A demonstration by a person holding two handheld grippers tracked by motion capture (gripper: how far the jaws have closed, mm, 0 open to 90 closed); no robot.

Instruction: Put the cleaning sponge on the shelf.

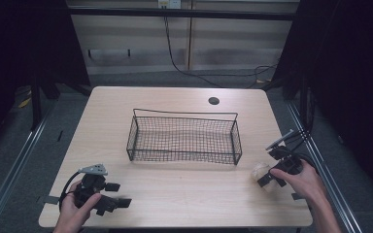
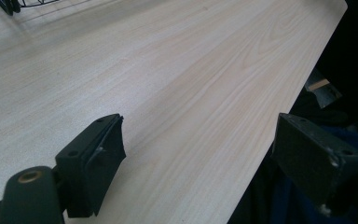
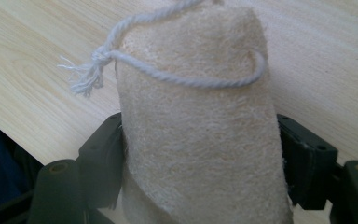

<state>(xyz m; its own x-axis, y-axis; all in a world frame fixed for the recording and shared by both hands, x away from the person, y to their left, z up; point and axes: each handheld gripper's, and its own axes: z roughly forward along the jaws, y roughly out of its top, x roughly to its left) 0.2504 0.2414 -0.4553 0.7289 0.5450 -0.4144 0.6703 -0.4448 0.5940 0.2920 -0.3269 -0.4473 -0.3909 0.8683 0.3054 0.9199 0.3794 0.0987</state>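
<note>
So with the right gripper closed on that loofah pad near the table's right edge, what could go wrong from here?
1. The loofah pad is soft and held low down, so it may sag or slip from the right gripper when lifted.
2. Its loose string loop could snag on the wire basket rim.
3. It lies close to the table edge; a slip may send it off.

Light wood-grain table (image 1: pixel 175 194) with a wire basket at its centre.

The black mesh basket (image 1: pixel 184 140) stands on the tabletop, a round dark cable hole (image 1: pixel 213 101) behind it near the far edge. A beige loofah sponge (image 1: pixel 261 171) with a white string loop (image 3: pixel 191 79) sits near the table's right edge.
</note>
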